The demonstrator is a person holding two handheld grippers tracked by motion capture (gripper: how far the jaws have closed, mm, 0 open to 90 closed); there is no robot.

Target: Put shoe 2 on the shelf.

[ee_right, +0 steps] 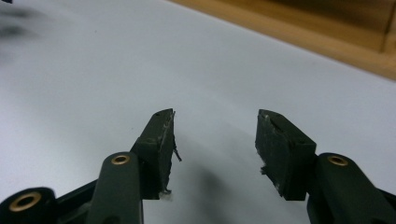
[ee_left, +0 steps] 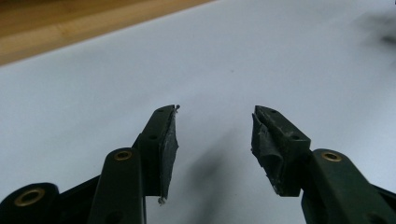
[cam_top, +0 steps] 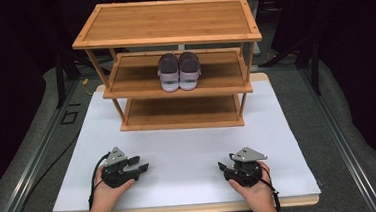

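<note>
A pair of grey and lilac shoes [cam_top: 179, 71] stands side by side on the middle shelf of a wooden three-tier rack [cam_top: 167, 22] at the back of the white table [cam_top: 184, 151]. My left gripper [cam_top: 143, 166] rests low over the table's front left, held in a hand, its jaws apart and pointing right. In the left gripper view it [ee_left: 215, 112] is open over bare white surface. My right gripper [cam_top: 221, 166] sits at the front right, pointing left. Between its two parted jaws [ee_right: 215, 114] lies nothing but the table.
The rack's bottom shelf [cam_top: 182, 112] sits near the table's middle back. Its wooden edge [ee_left: 70, 28] shows far off in the left gripper view, and likewise [ee_right: 299, 32] in the right gripper view. Dark floor and metal rails [cam_top: 34, 157] flank the table.
</note>
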